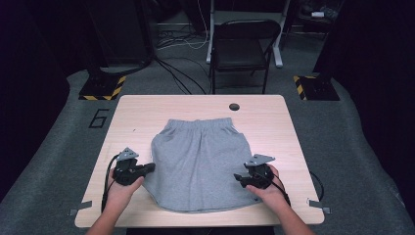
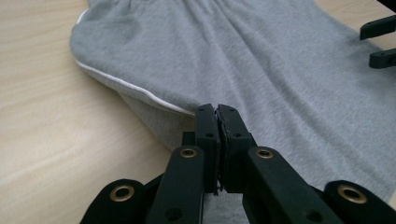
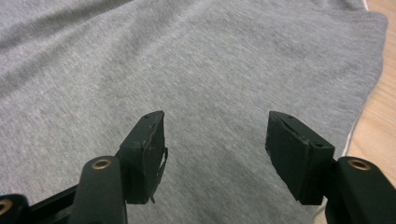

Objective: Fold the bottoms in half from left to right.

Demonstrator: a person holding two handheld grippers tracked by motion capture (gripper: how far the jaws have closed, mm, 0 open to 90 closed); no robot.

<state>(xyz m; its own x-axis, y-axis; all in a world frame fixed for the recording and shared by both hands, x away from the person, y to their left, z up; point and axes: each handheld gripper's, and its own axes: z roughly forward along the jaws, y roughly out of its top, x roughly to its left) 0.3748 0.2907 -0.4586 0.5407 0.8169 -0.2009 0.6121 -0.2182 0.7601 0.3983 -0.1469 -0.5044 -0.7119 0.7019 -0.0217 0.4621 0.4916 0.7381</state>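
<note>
Left gripper [image 2: 217,114], jaws closed at the grey shorts' [image 1: 200,161] left edge, apparently pinching it; right gripper [image 3: 215,140] hovers wide open, empty, over the opposite side.

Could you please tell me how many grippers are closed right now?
1. The left gripper, at the grey shorts' left edge, has its jaws together. The right gripper hovers open over the shorts' right side.

i see bare table [image 1: 147,105] open around the grey shorts [image 1: 200,161] at 9, 12 and 3 o'clock; a cable hole [image 1: 234,106] sits at 12, and a folding chair [image 1: 242,46] stands beyond the far edge.
</note>
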